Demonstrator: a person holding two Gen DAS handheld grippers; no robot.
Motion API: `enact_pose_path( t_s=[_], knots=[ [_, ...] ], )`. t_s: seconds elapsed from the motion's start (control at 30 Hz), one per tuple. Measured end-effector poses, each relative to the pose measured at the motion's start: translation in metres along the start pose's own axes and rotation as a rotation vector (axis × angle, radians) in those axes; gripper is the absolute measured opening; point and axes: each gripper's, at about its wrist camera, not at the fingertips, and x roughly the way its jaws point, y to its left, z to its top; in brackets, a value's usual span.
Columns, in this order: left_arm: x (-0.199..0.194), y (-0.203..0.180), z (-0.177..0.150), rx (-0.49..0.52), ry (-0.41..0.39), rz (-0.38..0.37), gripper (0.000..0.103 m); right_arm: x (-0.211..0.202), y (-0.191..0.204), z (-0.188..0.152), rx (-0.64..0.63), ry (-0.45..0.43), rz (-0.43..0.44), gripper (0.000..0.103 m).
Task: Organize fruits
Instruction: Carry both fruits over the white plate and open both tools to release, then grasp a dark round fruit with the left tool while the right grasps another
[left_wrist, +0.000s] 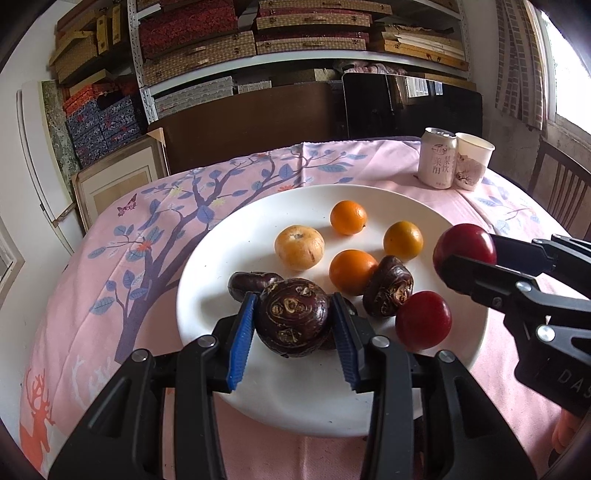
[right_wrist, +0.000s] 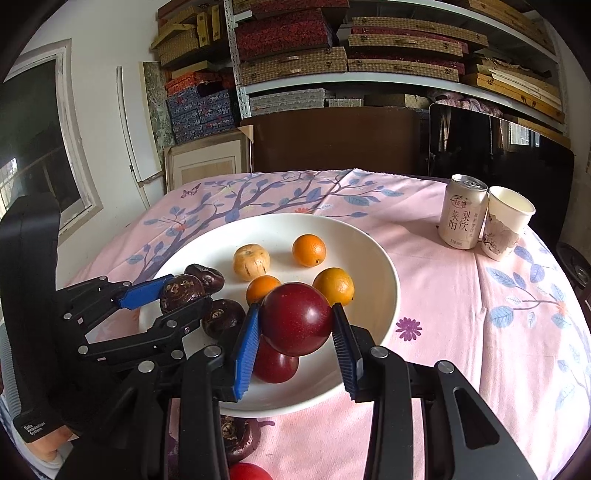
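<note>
A white plate (left_wrist: 258, 229) (right_wrist: 376, 258) holds several fruits: three oranges (left_wrist: 348, 217) (right_wrist: 309, 250), a pale round fruit (left_wrist: 299, 246) (right_wrist: 251, 261), dark water chestnuts (left_wrist: 388, 291) (right_wrist: 223, 318) and a red plum (left_wrist: 423, 320) (right_wrist: 275, 363). My left gripper (left_wrist: 293, 317) (right_wrist: 173, 295) is shut on a dark water chestnut (left_wrist: 293, 317) (right_wrist: 181, 291) just above the plate's near left part. My right gripper (right_wrist: 295, 325) (left_wrist: 461, 254) is shut on a second red plum (right_wrist: 297, 319) (left_wrist: 464, 245) held over the plate's near right side.
A drink can (left_wrist: 437, 158) (right_wrist: 463, 211) and a paper cup (left_wrist: 472, 160) (right_wrist: 508, 221) stand at the table's far right. Another water chestnut (right_wrist: 236, 437) and a red fruit (right_wrist: 249, 472) lie on the pink cloth in front of the plate. Shelves with boxes stand behind the table.
</note>
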Motion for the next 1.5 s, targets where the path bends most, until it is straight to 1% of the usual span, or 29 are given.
enact_pose_path(
  t_s=[0.03, 0.07, 0.1, 0.17, 0.27, 0.3, 0.4, 0.43, 0.5, 0.57, 0.7, 0.77, 0.8, 0.87, 0.9, 0.93, 1.07, 1.17, 1.23, 1.27, 1.33, 1.37, 1.4, 1.43, 1.47, 1.5],
  knots=[
    [0.001, 0.000, -0.001, 0.000, 0.000, 0.007, 0.044, 0.001, 0.000, 0.000, -0.002, 0.005, 0.000, 0.040],
    [0.001, -0.001, 0.000, 0.001, 0.000, 0.014, 0.056, 0.003, 0.000, -0.001, -0.003, 0.008, -0.001, 0.042],
    [0.001, 0.000, -0.001, 0.000, -0.005, 0.017, 0.066, 0.003, 0.000, -0.001, -0.005, 0.004, -0.005, 0.047],
    [-0.002, 0.001, -0.002, -0.003, -0.015, 0.025, 0.070, 0.002, 0.000, -0.001, -0.010, -0.003, -0.020, 0.048],
    [-0.011, 0.008, -0.003, -0.016, -0.028, 0.022, 0.073, -0.009, -0.001, 0.002, -0.010, -0.029, -0.010, 0.049],
    [-0.015, 0.013, -0.003, -0.031, -0.032, 0.020, 0.075, -0.016, -0.002, 0.003, -0.009, -0.045, -0.011, 0.049],
    [-0.026, 0.028, -0.006, -0.089, -0.034, -0.009, 0.076, -0.034, -0.007, 0.004, 0.005, -0.084, -0.011, 0.051],
    [-0.030, 0.032, -0.007, -0.107, -0.034, -0.020, 0.076, -0.040, -0.009, 0.003, 0.014, -0.095, -0.014, 0.054],
    [-0.039, 0.038, -0.011, -0.133, -0.039, -0.034, 0.080, -0.050, -0.015, 0.000, 0.033, -0.115, -0.019, 0.055],
    [-0.049, 0.041, -0.018, -0.142, -0.046, -0.035, 0.081, -0.059, -0.021, -0.007, 0.052, -0.119, -0.020, 0.056],
    [-0.063, 0.033, -0.043, -0.115, -0.015, -0.057, 0.082, -0.068, -0.030, -0.029, 0.088, -0.094, -0.017, 0.056],
    [-0.067, 0.025, -0.058, -0.079, 0.012, -0.048, 0.082, -0.072, -0.031, -0.037, 0.096, -0.089, -0.021, 0.059],
    [-0.070, 0.021, -0.063, -0.063, 0.020, -0.043, 0.082, -0.075, -0.033, -0.040, 0.101, -0.093, -0.023, 0.062],
    [-0.075, 0.015, -0.073, -0.042, 0.024, -0.039, 0.083, -0.083, -0.036, -0.044, 0.114, -0.112, -0.027, 0.064],
    [-0.078, 0.014, -0.076, -0.037, 0.025, -0.038, 0.088, -0.087, -0.038, -0.045, 0.123, -0.121, -0.028, 0.065],
    [-0.080, 0.012, -0.079, -0.034, 0.027, -0.038, 0.090, -0.090, -0.041, -0.047, 0.133, -0.126, -0.027, 0.065],
    [-0.074, 0.007, -0.087, -0.017, 0.073, -0.042, 0.090, -0.096, -0.049, -0.055, 0.173, -0.120, -0.022, 0.066],
    [-0.062, 0.010, -0.089, -0.036, 0.123, -0.058, 0.090, -0.094, -0.050, -0.058, 0.182, -0.102, -0.008, 0.066],
    [-0.059, 0.016, -0.090, -0.068, 0.135, -0.093, 0.089, -0.093, -0.048, -0.058, 0.175, -0.097, -0.002, 0.066],
    [-0.057, 0.018, -0.090, -0.081, 0.141, -0.113, 0.086, -0.093, -0.047, -0.058, 0.171, -0.095, 0.001, 0.066],
    [-0.054, 0.018, -0.090, -0.092, 0.154, -0.170, 0.076, -0.092, -0.045, -0.058, 0.166, -0.088, 0.005, 0.066],
    [-0.053, 0.015, -0.090, -0.086, 0.158, -0.199, 0.066, -0.091, -0.044, -0.059, 0.165, -0.083, 0.005, 0.066],
    [-0.053, 0.011, -0.090, -0.070, 0.161, -0.219, 0.053, -0.089, -0.044, -0.059, 0.166, -0.077, 0.007, 0.066],
    [-0.053, 0.005, -0.090, -0.047, 0.167, -0.230, 0.046, -0.089, -0.044, -0.059, 0.168, -0.071, 0.010, 0.066],
    [-0.052, -0.001, -0.091, -0.023, 0.175, -0.230, 0.040, -0.088, -0.045, -0.059, 0.172, -0.067, 0.014, 0.066],
    [-0.054, -0.003, -0.091, -0.014, 0.170, -0.222, 0.040, -0.087, -0.045, -0.059, 0.174, -0.064, 0.018, 0.066]
  ],
)
